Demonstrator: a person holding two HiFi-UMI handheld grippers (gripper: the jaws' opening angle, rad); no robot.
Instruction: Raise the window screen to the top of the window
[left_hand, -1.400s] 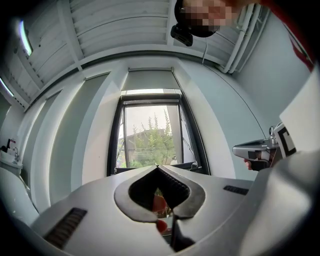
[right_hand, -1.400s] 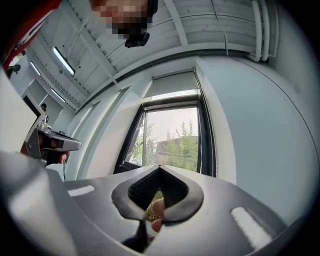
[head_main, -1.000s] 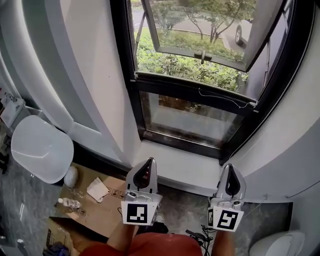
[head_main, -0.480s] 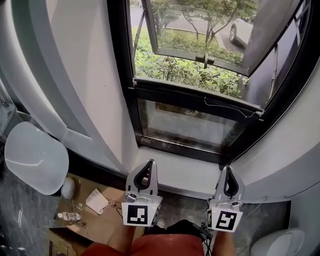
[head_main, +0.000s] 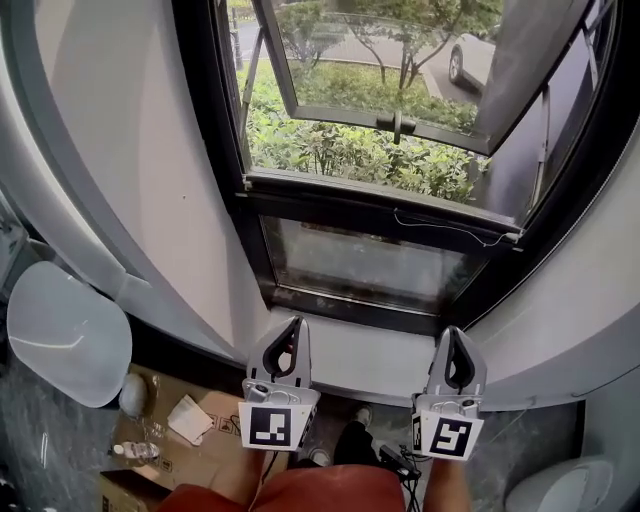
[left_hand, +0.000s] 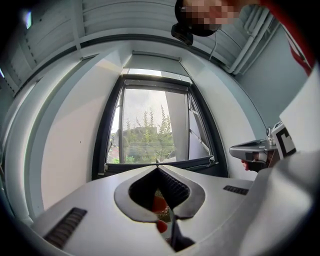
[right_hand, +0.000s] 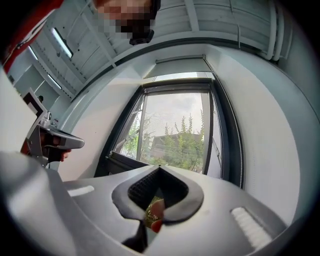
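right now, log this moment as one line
stage: no contact yet | left gripper: shut, empty | right gripper: shut, empty | window: untouched, both grippers side by side, short of it

daylight comes through a tall black-framed window (head_main: 215, 180) set between curved white walls (head_main: 120, 150). its upper sash (head_main: 390, 118) is swung outward over green shrubs (head_main: 340, 150), with a parked car (head_main: 470, 60) beyond. the lower pane (head_main: 360, 265) sits above a white sill (head_main: 370, 350). on the dark marbled floor (head_main: 50, 440) lies flattened cardboard (head_main: 200, 455), beside a white rounded piece of furniture (head_main: 65, 335). the ceiling (left_hand: 125, 20) is slatted grey.
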